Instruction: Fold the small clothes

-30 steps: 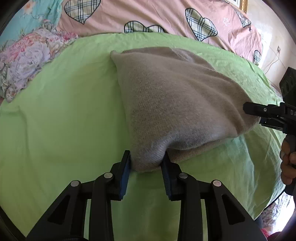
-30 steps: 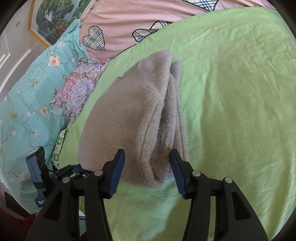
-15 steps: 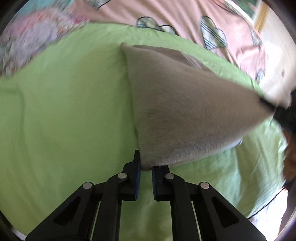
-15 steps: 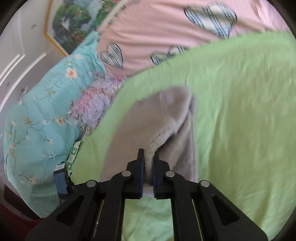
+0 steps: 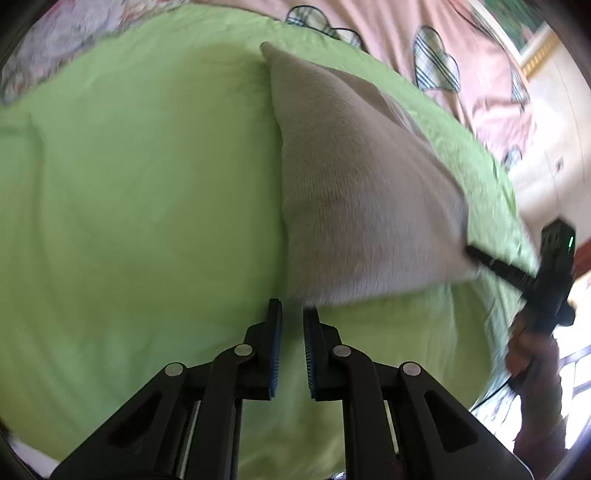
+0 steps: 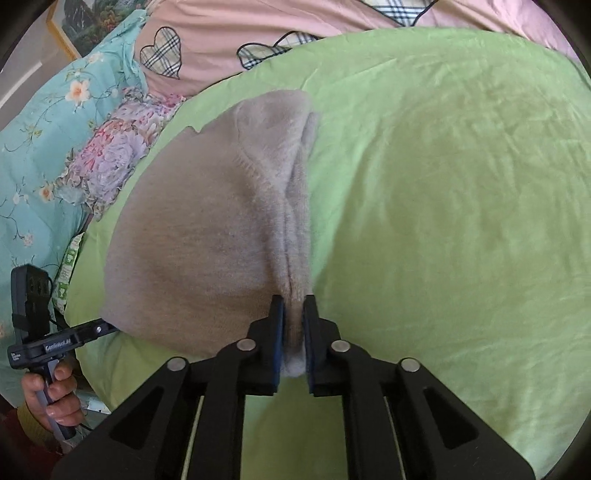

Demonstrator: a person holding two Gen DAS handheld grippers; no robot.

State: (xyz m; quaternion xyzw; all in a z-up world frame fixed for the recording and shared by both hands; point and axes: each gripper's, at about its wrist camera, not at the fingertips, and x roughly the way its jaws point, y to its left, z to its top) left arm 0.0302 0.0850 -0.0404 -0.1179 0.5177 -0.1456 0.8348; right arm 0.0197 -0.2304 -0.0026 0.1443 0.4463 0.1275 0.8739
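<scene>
A grey knitted garment [image 5: 354, 192] lies folded on the green bed sheet [image 5: 140, 192], its near edge lifted. My left gripper [image 5: 292, 314] is shut on the garment's near left corner at the fingertips. My right gripper [image 6: 293, 306] is shut on the bunched layers of the garment's [image 6: 207, 236] right corner; cloth fills the gap between the pads. In the left wrist view the right gripper [image 5: 476, 256] pinches the far corner. In the right wrist view the left gripper [image 6: 101, 328] holds the other corner.
A pink duvet with plaid hearts [image 6: 258, 33] lies along the far side of the bed. A teal floral quilt [image 6: 44, 122] and a purple floral cloth [image 6: 110, 151] lie to the left. The green sheet [image 6: 461, 206] stretches right of the garment.
Both grippers went from open around the garment's near corners to shut on them. The near edge has been lifted and pulled taut between them.
</scene>
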